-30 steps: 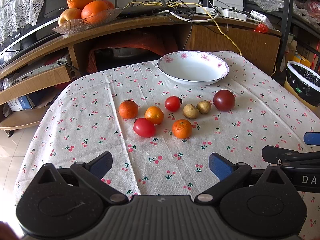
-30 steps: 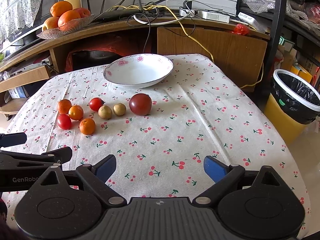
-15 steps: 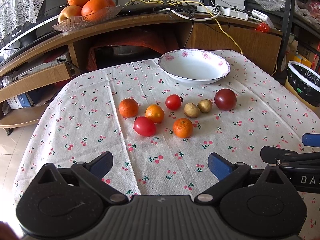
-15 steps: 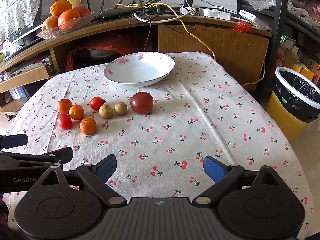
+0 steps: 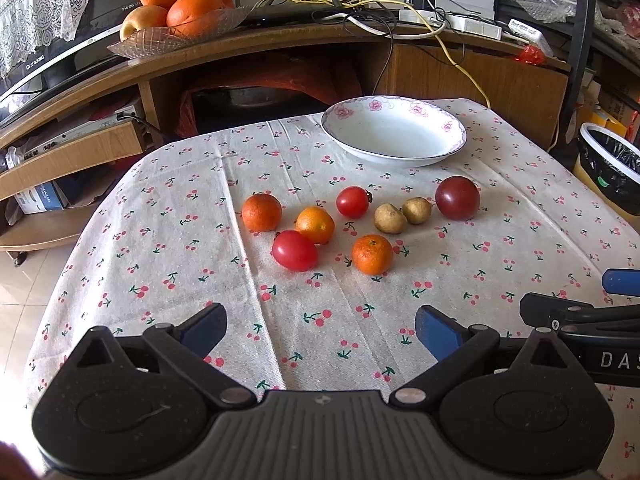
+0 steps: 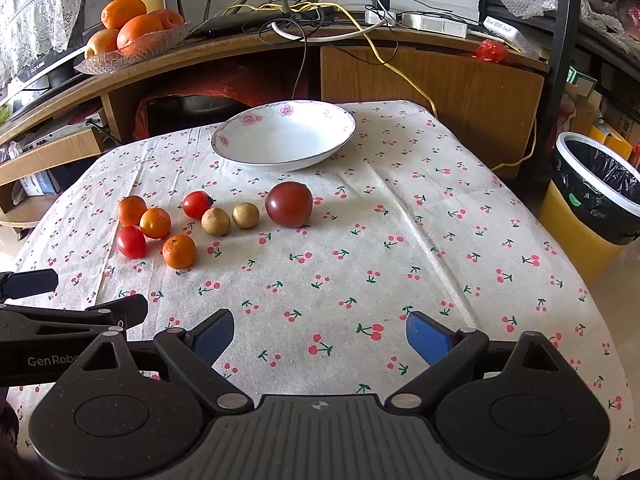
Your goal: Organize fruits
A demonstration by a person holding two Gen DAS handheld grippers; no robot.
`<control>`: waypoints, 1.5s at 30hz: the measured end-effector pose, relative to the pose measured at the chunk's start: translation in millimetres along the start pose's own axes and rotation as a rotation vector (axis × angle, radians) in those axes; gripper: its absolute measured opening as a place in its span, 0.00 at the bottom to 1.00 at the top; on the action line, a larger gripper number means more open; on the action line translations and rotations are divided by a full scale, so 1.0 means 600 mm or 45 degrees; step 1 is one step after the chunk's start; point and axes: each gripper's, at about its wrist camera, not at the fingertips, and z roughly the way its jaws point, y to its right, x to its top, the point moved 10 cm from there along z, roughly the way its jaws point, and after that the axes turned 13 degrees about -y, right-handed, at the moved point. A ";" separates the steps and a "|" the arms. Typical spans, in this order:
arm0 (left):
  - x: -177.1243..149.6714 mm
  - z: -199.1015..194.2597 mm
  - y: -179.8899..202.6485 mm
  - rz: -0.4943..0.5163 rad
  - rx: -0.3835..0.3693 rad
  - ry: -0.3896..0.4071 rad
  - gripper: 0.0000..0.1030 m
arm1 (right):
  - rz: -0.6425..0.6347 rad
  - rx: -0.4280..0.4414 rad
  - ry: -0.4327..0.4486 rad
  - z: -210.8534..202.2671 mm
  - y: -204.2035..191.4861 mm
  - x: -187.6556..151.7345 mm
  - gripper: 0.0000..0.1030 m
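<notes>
Claws: left claw (image 5: 320, 328) wide open, empty; right claw (image 6: 320, 334) same

Sitting on the cherry-print tablecloth (image 5: 168, 240): three oranges, namely the left one (image 5: 261, 212), the middle one (image 5: 315, 225) and the near one (image 5: 372, 254); two bright red tomatoes, one near (image 5: 295, 250) and one small with a stem (image 5: 352, 202); one large dark red tomato (image 5: 457, 198); two small brown potato-like pieces (image 5: 390, 219) (image 5: 416, 210), lying just beside each other; one white floral-rimmed bowl (image 5: 394, 131). Resting on the shelf behind: one glass dish (image 5: 176, 36) holding several oranges and one paler fruit, exact count hidden.
</notes>
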 end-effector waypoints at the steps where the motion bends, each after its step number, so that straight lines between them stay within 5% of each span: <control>1: 0.000 0.001 -0.001 -0.001 0.001 -0.002 1.00 | -0.001 0.002 -0.003 0.001 0.000 0.000 0.87; 20: 0.008 0.015 -0.017 -0.009 0.027 -0.008 1.00 | -0.039 0.052 -0.039 0.024 -0.021 0.013 0.84; 28: 0.031 0.015 -0.039 0.025 0.024 0.033 1.00 | -0.146 0.164 -0.038 0.034 -0.051 0.043 0.77; 36: 0.045 0.032 -0.060 0.096 0.056 0.008 0.99 | -0.312 0.379 -0.061 0.054 -0.105 0.071 0.59; 45: 0.047 0.049 -0.082 0.098 0.015 -0.035 0.83 | -0.436 0.542 -0.128 0.081 -0.164 0.089 0.35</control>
